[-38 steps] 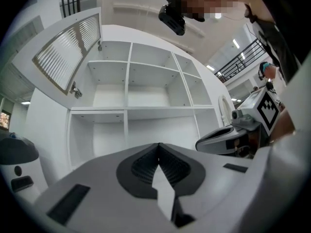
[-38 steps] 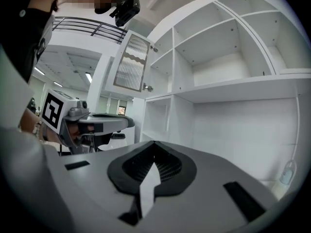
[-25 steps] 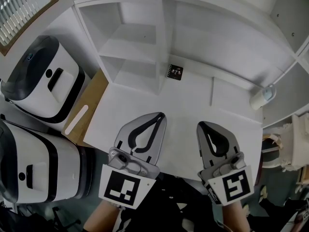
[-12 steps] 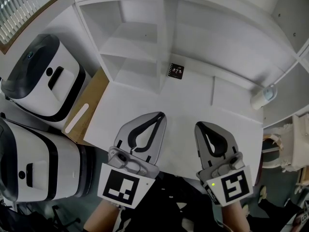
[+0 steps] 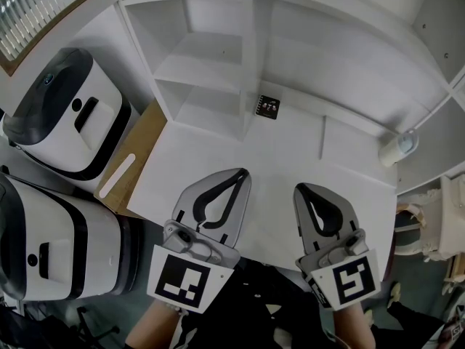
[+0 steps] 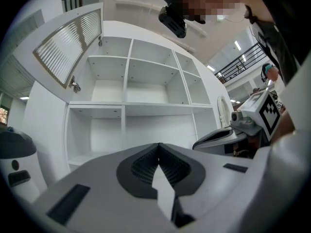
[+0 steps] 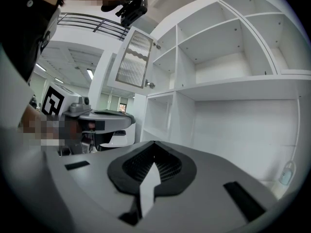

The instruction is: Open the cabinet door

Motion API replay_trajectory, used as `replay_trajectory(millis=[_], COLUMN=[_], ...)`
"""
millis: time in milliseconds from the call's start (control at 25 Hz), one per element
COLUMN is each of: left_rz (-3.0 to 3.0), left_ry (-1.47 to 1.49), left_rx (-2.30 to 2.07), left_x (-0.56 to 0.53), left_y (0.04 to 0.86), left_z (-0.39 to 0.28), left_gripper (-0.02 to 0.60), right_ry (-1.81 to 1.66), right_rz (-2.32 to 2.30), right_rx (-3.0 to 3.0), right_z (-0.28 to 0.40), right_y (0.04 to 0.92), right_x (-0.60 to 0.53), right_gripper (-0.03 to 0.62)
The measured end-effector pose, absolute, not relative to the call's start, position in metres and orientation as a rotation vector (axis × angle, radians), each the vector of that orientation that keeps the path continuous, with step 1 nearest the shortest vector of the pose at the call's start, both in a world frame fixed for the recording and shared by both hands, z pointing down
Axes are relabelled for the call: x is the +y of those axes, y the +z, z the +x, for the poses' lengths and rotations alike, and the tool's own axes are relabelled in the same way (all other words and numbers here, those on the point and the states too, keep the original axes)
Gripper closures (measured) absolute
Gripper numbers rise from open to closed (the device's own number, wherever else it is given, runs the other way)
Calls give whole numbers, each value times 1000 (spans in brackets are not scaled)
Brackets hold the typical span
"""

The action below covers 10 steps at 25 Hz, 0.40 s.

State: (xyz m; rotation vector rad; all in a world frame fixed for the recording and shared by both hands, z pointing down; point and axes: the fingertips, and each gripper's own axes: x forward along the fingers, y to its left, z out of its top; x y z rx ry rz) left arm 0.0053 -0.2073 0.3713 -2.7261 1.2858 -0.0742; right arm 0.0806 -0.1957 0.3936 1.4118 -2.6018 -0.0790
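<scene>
Left gripper [image 5: 240, 173], right gripper [image 5: 304, 188] unmoved (closed).

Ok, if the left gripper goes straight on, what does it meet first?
Likely the back wall of the shelf unit's wide lower compartment: the left gripper aims just right of the divider, with nothing nearer. Depth is unclear.

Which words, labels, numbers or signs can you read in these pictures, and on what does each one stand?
No words or numbers can be read.
Small black card on the white desk: pale print, too small to read.
Cubes on the left claw and right claw: black-and-white square patterns, no letters.
</scene>
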Motion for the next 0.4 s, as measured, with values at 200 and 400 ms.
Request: replay_trajectory(millis=[200,400], left_rz=[-2730,-2730], left_ry=[-67,-53], left_rx=[1291,1310], left_x=[-207,-207], left_y=[371,370], left_z=[4,3], left_gripper=[583,583], right_ry=[-84,-80], right_rz=[1404,1397], right_rx=[-2600,-2605], right_z=[79,77], right_y=[394,394], right_x=[-196,-195], right_gripper=[595,595])
